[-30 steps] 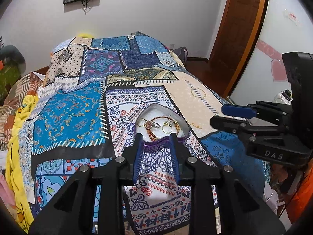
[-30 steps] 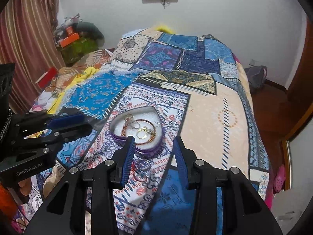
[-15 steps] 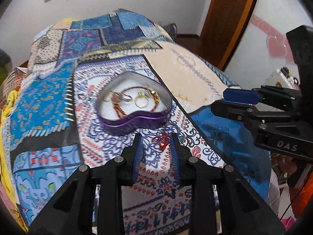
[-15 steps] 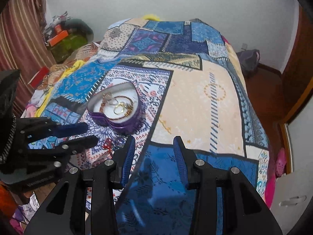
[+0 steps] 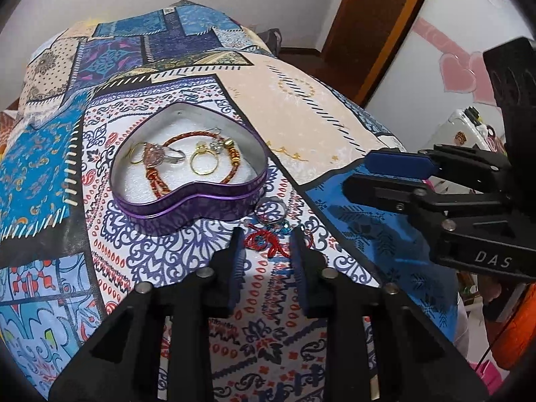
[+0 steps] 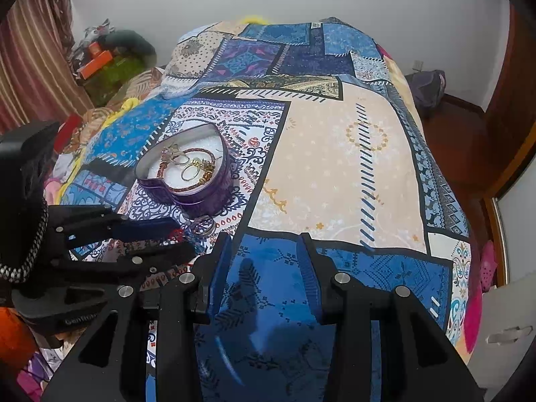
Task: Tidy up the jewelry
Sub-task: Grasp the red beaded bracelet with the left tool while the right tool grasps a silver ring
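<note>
Most pieces already lie in the heart-shaped tin [image 5: 187, 181] on the bedspread [image 5: 301, 117]: a gold ring [image 5: 203, 164], a red bracelet [image 5: 201, 154] and others. Just near of the tin, a red cord piece [image 5: 264, 243] and what looks like a silver ring [image 5: 270, 208] remain outside. The left gripper [image 5: 266, 244] has just been closing, its jaws astride the cord but apparently not yet pinching it. The right gripper [image 6: 264, 254] hovers apart, empty, to the right.

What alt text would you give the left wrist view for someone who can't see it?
The left gripper hangs just over a red cord bracelet on a patchwork bedspread, its jaws just closing around it but not yet pinching it. Beyond lies an open purple heart tin holding gold rings and a red bracelet. The right gripper reaches in from the right.
</note>
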### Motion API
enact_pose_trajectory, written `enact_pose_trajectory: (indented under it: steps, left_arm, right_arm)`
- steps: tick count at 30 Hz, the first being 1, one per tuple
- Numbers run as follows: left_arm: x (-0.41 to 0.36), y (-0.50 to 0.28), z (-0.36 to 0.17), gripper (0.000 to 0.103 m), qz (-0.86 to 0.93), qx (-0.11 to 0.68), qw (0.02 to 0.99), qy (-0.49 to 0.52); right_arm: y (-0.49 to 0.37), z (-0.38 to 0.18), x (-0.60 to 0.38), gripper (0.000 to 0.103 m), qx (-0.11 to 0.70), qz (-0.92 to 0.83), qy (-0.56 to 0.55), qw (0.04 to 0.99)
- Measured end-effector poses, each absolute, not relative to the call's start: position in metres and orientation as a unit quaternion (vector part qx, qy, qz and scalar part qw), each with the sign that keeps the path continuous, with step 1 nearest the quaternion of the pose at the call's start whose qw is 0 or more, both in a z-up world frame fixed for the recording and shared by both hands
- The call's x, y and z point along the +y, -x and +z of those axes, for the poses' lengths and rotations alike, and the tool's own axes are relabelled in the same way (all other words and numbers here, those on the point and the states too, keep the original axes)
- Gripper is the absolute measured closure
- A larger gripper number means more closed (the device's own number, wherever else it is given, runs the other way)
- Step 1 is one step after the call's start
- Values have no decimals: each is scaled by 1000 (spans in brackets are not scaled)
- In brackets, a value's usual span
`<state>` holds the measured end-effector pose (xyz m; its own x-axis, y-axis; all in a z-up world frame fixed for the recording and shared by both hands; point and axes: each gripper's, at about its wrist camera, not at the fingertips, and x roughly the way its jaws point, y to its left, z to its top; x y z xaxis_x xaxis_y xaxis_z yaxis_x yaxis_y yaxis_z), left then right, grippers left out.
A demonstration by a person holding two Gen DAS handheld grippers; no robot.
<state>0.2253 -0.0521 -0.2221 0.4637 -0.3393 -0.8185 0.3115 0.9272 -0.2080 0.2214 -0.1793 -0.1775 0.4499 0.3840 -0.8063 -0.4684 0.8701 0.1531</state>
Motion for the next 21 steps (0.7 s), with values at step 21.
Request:
enact_pose_trajectory:
  steps: [21]
  left_arm:
    - [9, -187, -188, 101, -102, 413, 905, 21]
  right_arm:
    - [-215, -192, -112, 66, 474, 302, 104, 821]
